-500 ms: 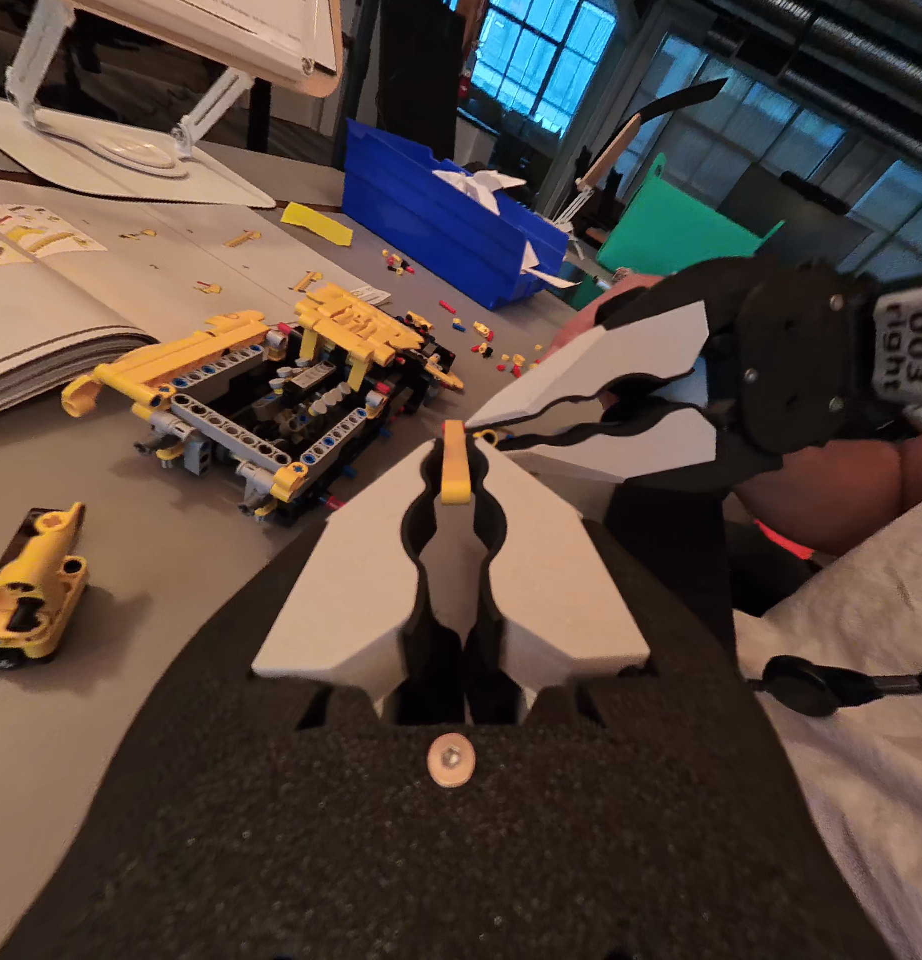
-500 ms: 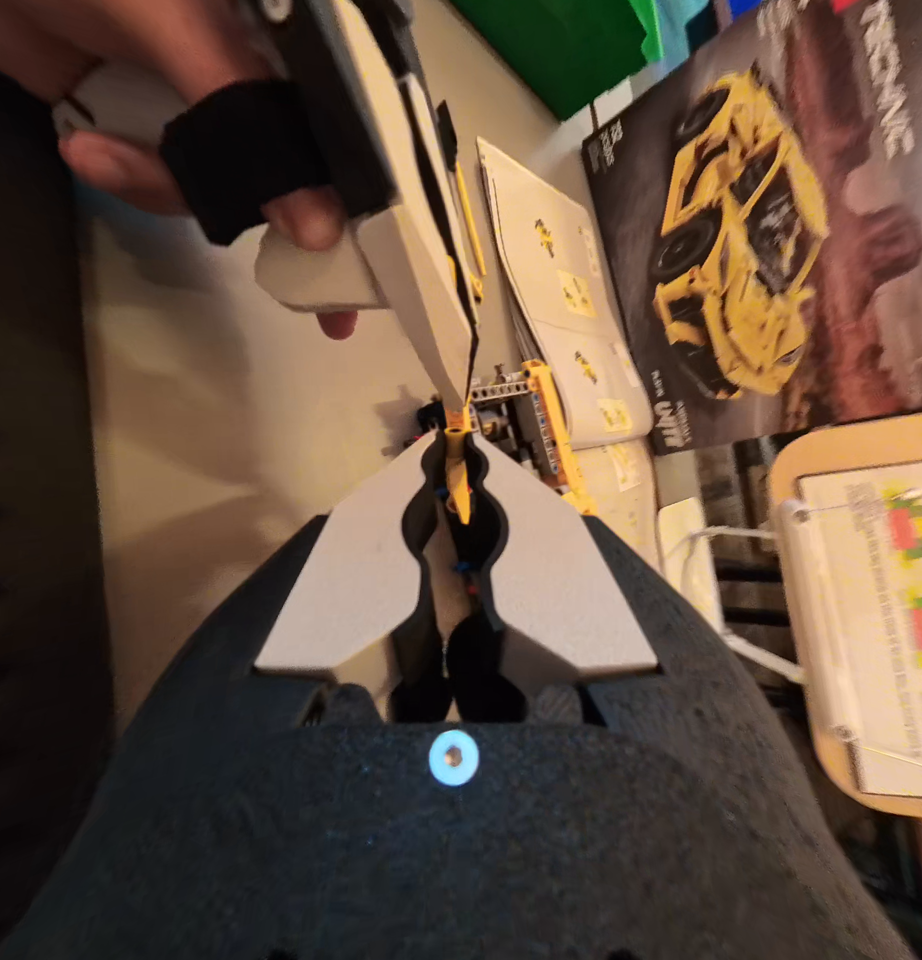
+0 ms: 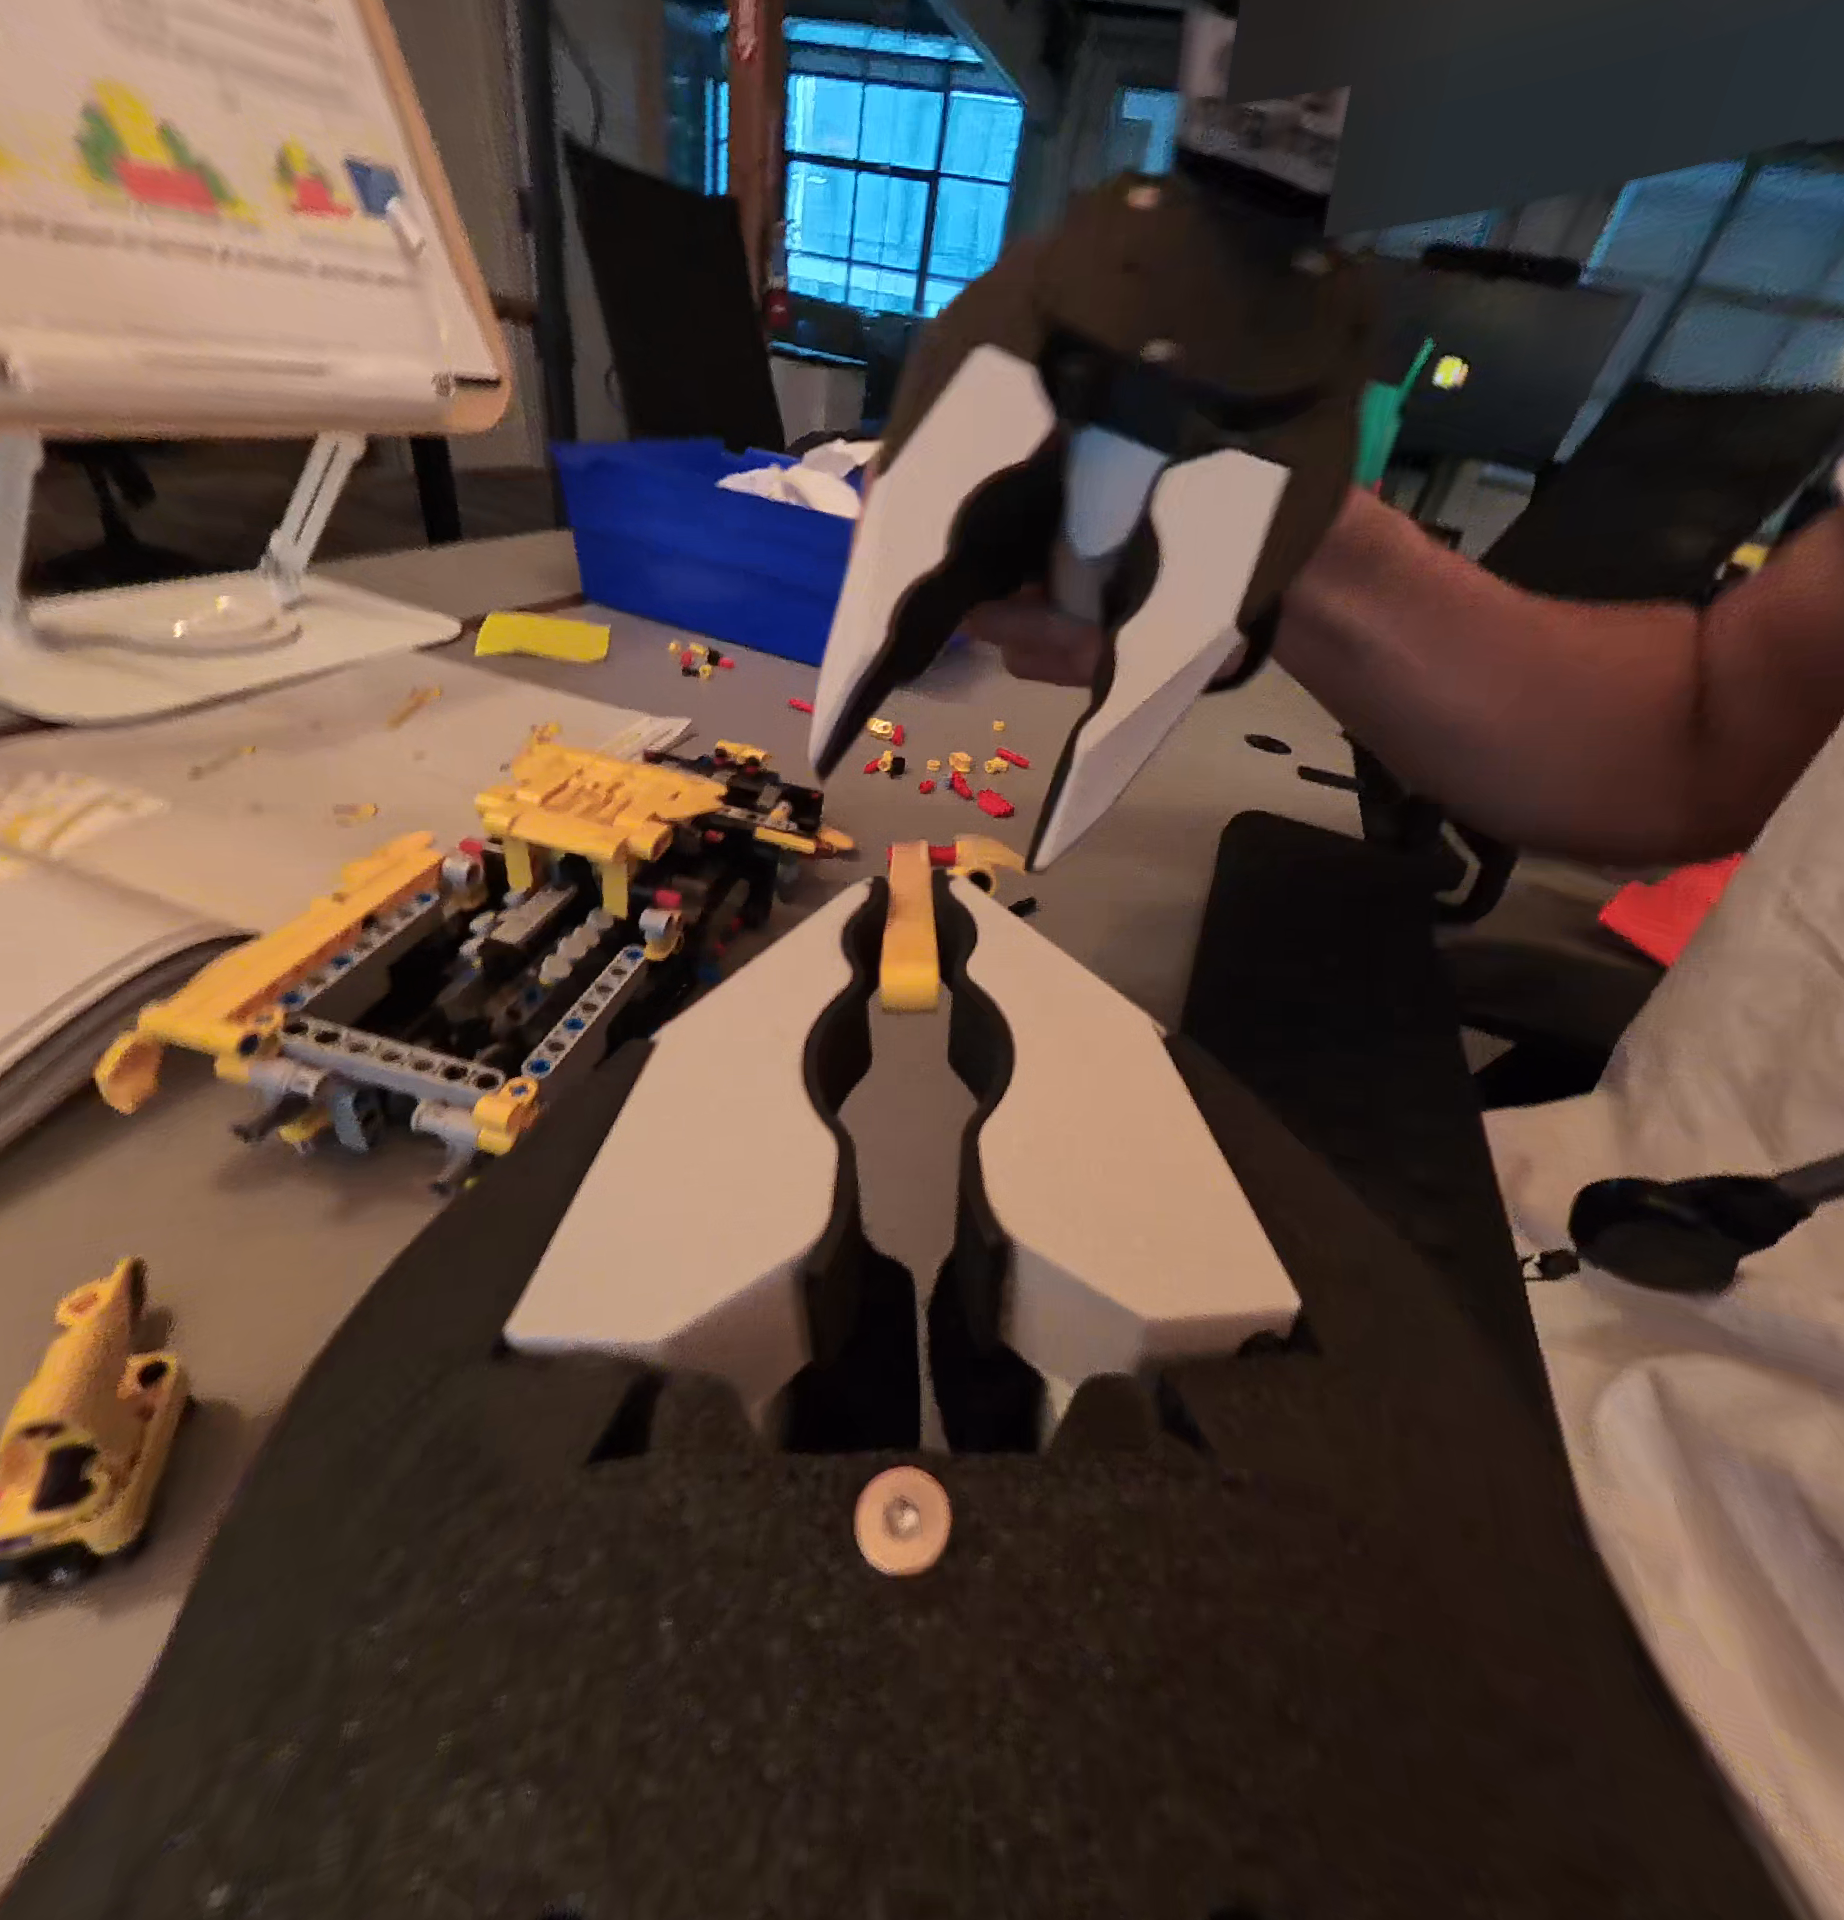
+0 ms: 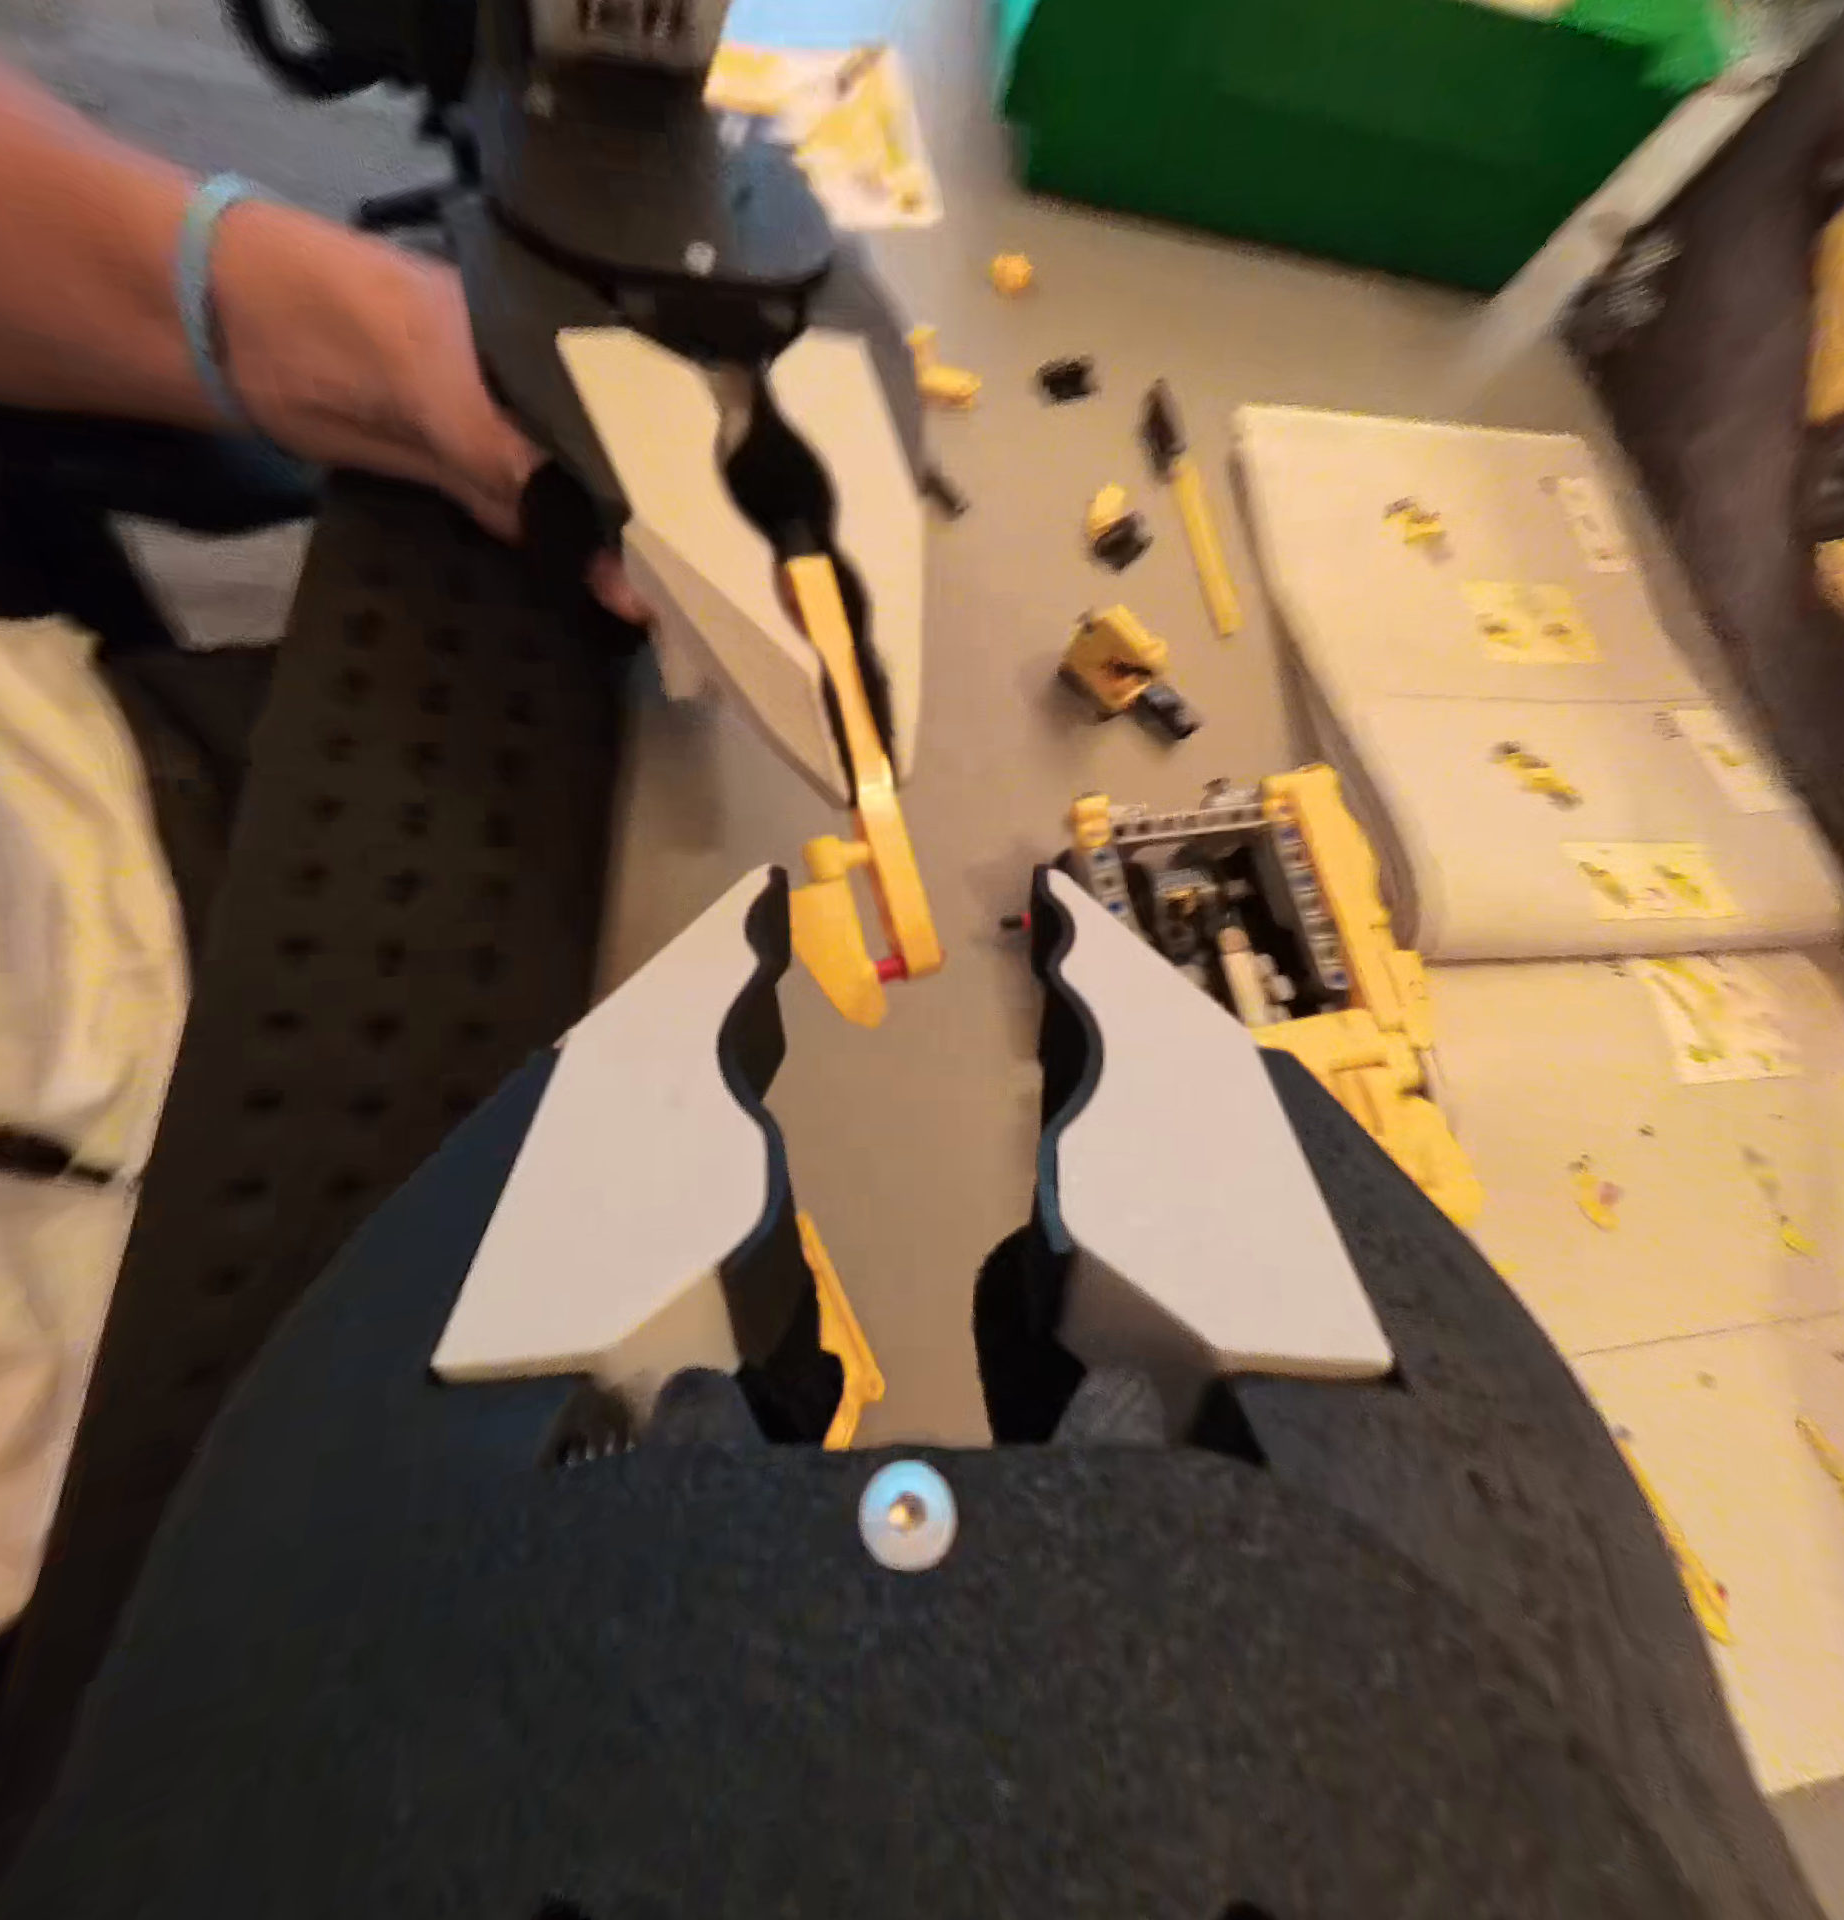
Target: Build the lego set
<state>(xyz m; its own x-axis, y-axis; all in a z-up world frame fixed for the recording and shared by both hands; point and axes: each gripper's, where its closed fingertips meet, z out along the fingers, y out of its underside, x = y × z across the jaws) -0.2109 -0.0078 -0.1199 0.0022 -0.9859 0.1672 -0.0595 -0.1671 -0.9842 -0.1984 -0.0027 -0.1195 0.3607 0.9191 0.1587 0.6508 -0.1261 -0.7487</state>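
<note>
My left gripper (image 3: 910, 896) is shut on a yellow lego beam (image 3: 910, 940). In the right wrist view the left gripper (image 4: 871, 784) holds that beam (image 4: 840, 665) pointing down, with a curved yellow piece (image 4: 843, 940) and a red pin at its lower end. My right gripper (image 4: 907, 894) is open and empty, its fingertips either side of that lower end and not touching it. In the left wrist view the right gripper (image 3: 928, 816) hangs open just beyond the beam. The yellow and black car chassis (image 3: 461, 966) lies on the grey table, also seen in the right wrist view (image 4: 1261, 935).
An open instruction booklet (image 4: 1520, 675) lies beside the chassis. A small yellow subassembly (image 3: 76, 1423) sits at the near left. Loose small pieces (image 3: 949, 764) are scattered before a blue bin (image 3: 710, 540). A green bin (image 4: 1313, 125) and the set's box (image 4: 1780, 312) stand farther off. Less than 4 cm separates the two grippers' tips.
My right gripper has opened, let go of the yellow piece and drawn back from it. My left gripper still holds the beam.
</note>
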